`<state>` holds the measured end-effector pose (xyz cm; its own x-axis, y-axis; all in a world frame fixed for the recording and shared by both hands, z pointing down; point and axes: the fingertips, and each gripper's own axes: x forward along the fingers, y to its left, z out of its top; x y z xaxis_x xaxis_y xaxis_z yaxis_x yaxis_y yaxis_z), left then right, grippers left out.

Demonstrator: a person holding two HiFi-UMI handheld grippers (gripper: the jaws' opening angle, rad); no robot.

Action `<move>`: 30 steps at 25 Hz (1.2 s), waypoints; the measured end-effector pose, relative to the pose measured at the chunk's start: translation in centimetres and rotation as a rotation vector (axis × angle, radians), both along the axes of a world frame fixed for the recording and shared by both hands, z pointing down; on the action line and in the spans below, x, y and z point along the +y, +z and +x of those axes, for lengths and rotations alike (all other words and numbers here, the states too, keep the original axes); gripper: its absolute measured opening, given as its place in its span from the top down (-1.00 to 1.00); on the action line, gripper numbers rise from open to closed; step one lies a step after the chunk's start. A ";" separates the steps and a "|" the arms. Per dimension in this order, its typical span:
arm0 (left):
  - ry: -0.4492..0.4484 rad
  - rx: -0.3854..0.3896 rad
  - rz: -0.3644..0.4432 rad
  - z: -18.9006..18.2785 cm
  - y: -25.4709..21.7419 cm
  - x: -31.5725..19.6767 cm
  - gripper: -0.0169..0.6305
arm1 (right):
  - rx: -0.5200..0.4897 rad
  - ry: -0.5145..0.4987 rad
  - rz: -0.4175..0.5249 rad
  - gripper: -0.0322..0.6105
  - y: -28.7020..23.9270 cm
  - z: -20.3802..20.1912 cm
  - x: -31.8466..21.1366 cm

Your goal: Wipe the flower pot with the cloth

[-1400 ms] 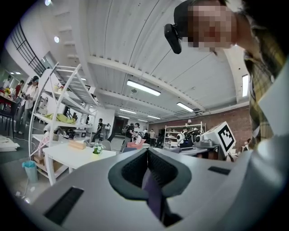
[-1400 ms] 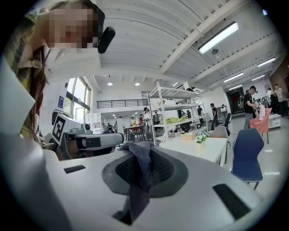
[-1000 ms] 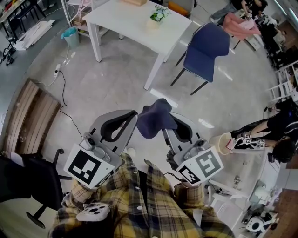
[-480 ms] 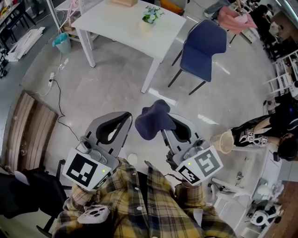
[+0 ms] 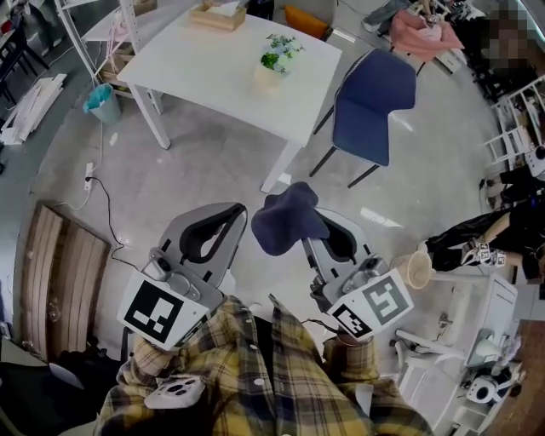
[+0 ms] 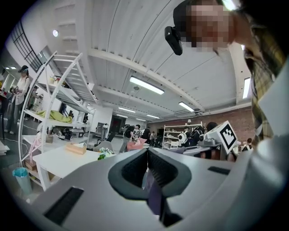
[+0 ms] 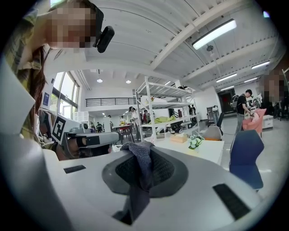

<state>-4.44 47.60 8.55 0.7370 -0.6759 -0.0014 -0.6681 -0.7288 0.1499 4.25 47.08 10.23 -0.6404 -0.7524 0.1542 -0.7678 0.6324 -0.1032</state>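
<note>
The flower pot [image 5: 271, 72], pale with a small green and white plant, stands on the white table [image 5: 196, 51] far ahead of me. It also shows small in the left gripper view [image 6: 106, 154] and the right gripper view [image 7: 195, 143]. My right gripper [image 5: 311, 232] is shut on the dark blue cloth [image 5: 288, 220], which bunches over its jaws and hangs between them [image 7: 140, 167]. Beside it, my left gripper [image 5: 232, 215] is shut with nothing in it [image 6: 147, 151]. Both are held level over the grey floor, well short of the table.
A blue chair [image 5: 366, 106] stands right of the table, a wooden box [image 5: 218, 15] on the table's far side. A teal bin [image 5: 102, 102] and a floor cable lie left, near a wooden panel [image 5: 64, 272]. Another person [image 5: 477, 247] stands at right.
The table, pot and chair have slid lower and nearer in the head view as I move toward them. Both grippers keep their pose, the cloth still in the right one.
</note>
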 end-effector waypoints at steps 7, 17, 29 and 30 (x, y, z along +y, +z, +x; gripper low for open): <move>0.030 -0.009 0.002 -3.5 0.6 -5.6 0.92 | -0.008 0.063 0.005 0.85 0.4 -2.3 -5.6; 0.050 -0.022 -0.041 -5.7 2.2 -10.6 0.92 | -0.008 0.119 -0.042 0.85 1.8 -3.1 -11.3; 0.004 -0.027 -0.016 -4.2 1.5 -21.9 0.92 | -0.028 0.056 -0.082 0.85 3.0 -2.9 -22.5; 0.003 -0.030 -0.015 -3.9 1.3 -23.0 0.92 | -0.029 0.045 -0.087 0.85 2.9 -2.9 -23.6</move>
<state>-8.34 24.56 9.89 0.7389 -0.6731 0.0312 -0.6699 -0.7289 0.1409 1.38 23.47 13.11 -0.6111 -0.7654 0.2021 -0.7914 0.5846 -0.1788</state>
